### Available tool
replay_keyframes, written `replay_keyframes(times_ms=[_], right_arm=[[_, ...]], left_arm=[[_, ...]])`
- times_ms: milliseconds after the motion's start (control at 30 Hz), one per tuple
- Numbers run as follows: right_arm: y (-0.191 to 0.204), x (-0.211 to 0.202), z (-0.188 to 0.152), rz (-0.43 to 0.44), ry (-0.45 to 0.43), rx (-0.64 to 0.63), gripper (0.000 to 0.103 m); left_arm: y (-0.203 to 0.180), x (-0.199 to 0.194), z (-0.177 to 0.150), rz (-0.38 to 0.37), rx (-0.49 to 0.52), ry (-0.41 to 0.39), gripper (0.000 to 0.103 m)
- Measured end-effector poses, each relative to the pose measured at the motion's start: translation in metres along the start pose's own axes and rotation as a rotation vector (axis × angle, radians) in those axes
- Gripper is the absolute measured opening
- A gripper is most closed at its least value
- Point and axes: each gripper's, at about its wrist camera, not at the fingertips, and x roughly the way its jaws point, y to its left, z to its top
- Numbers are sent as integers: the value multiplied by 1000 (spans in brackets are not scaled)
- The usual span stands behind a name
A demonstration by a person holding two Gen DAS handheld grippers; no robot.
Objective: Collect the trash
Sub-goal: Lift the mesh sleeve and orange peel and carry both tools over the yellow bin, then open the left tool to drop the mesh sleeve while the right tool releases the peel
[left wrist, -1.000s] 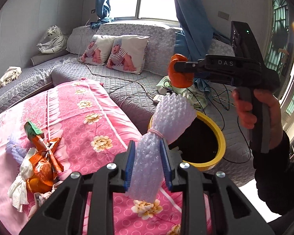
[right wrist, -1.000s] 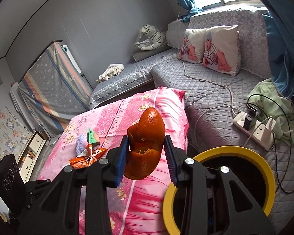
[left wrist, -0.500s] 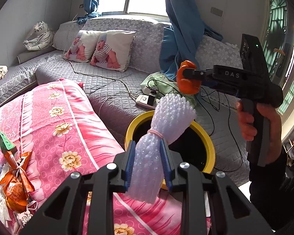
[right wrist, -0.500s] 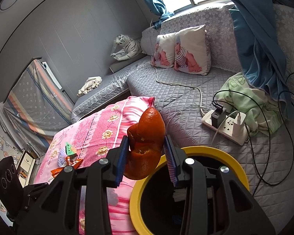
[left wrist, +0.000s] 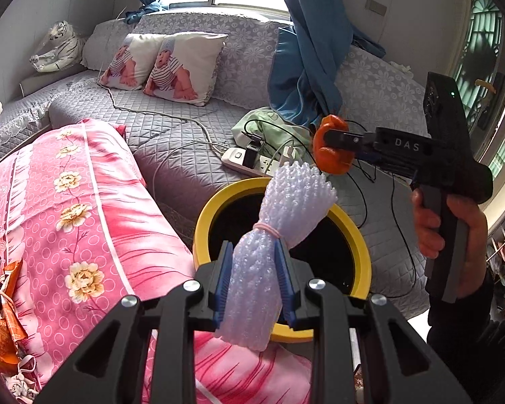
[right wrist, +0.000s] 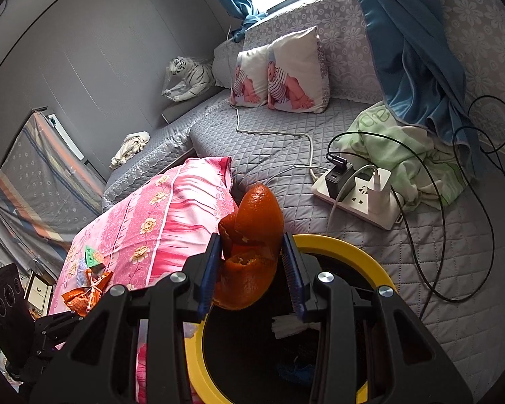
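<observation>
My left gripper (left wrist: 254, 284) is shut on a white foam net bundle (left wrist: 279, 222) tied with a pink rubber band, held over the near rim of the yellow-rimmed black bin (left wrist: 205, 222). My right gripper (right wrist: 252, 269) is shut on an orange peel (right wrist: 252, 252), just above the same bin (right wrist: 346, 245). In the left wrist view the right gripper (left wrist: 330, 149) hangs over the bin's far side with the orange peel (left wrist: 328, 165) in it, held by a person's hand (left wrist: 454, 222). White and blue scraps lie inside the bin.
A pink floral blanket (left wrist: 84, 202) covers the surface left of the bin, with orange wrappers (left wrist: 0, 306) and other trash on it. A grey quilted sofa (left wrist: 185, 155) carries a power strip (right wrist: 360, 198) with cables, a green cloth (right wrist: 400, 148) and pillows (left wrist: 171, 64).
Both grippers have moved toward the bin and lower, still holding their items. The bin now sits directly under both; the blanket's trash has slid toward the left edge.
</observation>
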Motion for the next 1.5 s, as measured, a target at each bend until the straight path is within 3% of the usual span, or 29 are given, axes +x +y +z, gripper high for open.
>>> replay_keyframes(times_ms=[967, 1400, 1500], right_arm=[[-51, 27, -26, -82, 75, 73, 35], [-62, 43, -30, -106, 97, 91, 40], [-63, 43, -29, -114, 93, 97, 44]], left_arm=[[-32, 69, -4, -9, 58, 119, 25], [-32, 73, -4, 2, 44, 118, 25], [-29, 72, -4, -2, 26, 113, 36]])
